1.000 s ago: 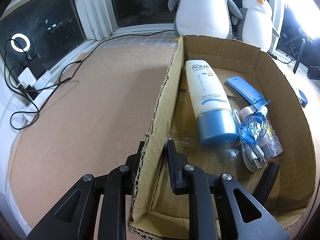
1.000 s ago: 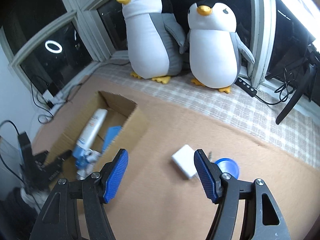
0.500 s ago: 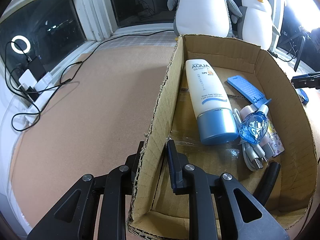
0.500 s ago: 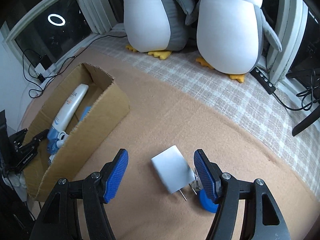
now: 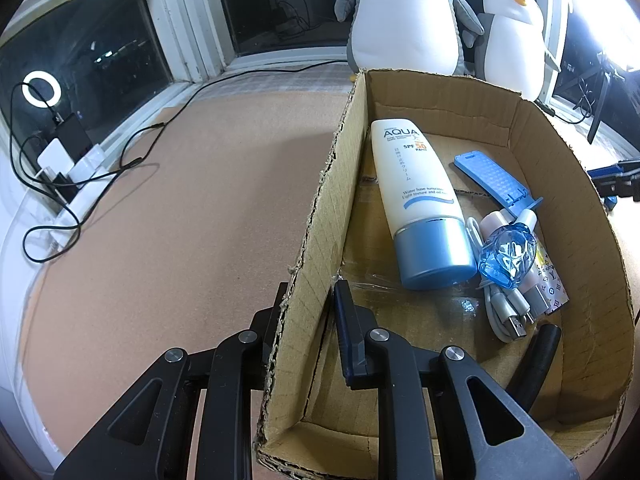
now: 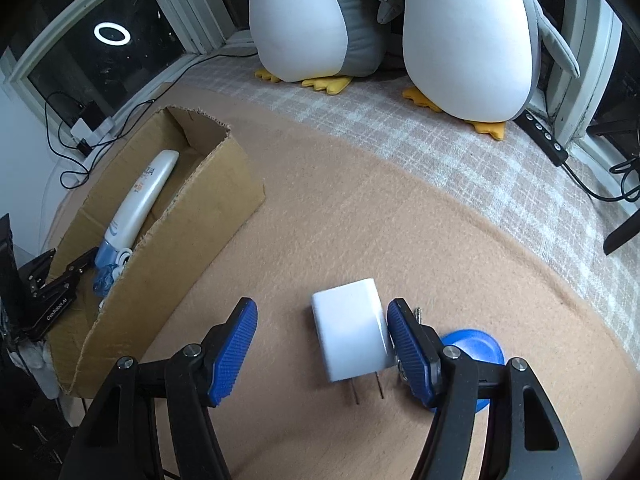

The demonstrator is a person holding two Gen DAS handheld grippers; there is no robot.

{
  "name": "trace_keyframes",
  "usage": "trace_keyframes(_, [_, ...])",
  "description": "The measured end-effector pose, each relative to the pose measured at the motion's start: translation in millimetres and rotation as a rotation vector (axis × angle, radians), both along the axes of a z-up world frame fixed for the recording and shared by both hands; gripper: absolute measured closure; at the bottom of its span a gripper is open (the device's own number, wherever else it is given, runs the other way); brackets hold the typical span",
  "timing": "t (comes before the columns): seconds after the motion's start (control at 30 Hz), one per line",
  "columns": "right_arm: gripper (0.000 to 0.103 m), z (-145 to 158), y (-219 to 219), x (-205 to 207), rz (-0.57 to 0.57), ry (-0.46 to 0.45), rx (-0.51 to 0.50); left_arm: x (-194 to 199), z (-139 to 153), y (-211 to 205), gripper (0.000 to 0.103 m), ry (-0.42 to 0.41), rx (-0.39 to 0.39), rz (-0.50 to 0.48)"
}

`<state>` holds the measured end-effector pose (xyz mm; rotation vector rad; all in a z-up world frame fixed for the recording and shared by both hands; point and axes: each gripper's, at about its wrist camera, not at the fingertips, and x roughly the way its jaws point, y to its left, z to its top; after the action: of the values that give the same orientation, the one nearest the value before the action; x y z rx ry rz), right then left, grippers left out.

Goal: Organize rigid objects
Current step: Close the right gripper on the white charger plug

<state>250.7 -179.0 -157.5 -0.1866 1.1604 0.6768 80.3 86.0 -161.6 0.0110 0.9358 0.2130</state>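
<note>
My left gripper (image 5: 308, 308) is shut on the left wall of the cardboard box (image 5: 316, 216), one finger outside and one inside. The box holds a white AQUA sunscreen tube (image 5: 420, 200), a blue plastic piece (image 5: 490, 178), a clear blue fan-like item (image 5: 506, 256), a grey USB cable (image 5: 506, 312) and a black tube (image 5: 538, 360). My right gripper (image 6: 322, 350) is open around a white plug charger (image 6: 352, 338) lying on the tan blanket; its right finger touches the charger. A blue round lid (image 6: 474, 350) lies behind that finger. The box (image 6: 180, 216) stands at left.
Two plush penguins (image 6: 460, 36) stand on a checked cloth by the window. A black power strip (image 6: 546, 138) and cables lie at the right. Chargers and black cables (image 5: 60, 160) sit on the left window ledge.
My right gripper has moved down and forward over the white charger, which now lies between its fingers. The left gripper and box have stayed still.
</note>
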Motion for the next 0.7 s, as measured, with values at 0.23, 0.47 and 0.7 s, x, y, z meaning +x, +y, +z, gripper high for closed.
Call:
trace_keyframes(0.23, [0.070,-10.1,11.5,-2.9,-0.024,0.017,-0.089,-0.3,-0.3,0.3,0.085,0.000,-0.001,0.000])
trace_keyframes(0.47, [0.070,-10.7,7.1,12.3,-0.118,0.122,-0.043,-0.1,0.2,0.6,0.085,-0.001,-0.001,0.001])
trace_keyframes(0.7, [0.070,-7.2,-1.4,10.6,-0.178,0.107,0.020,-0.2,0.4,0.8,0.085,-0.001,-0.001,0.002])
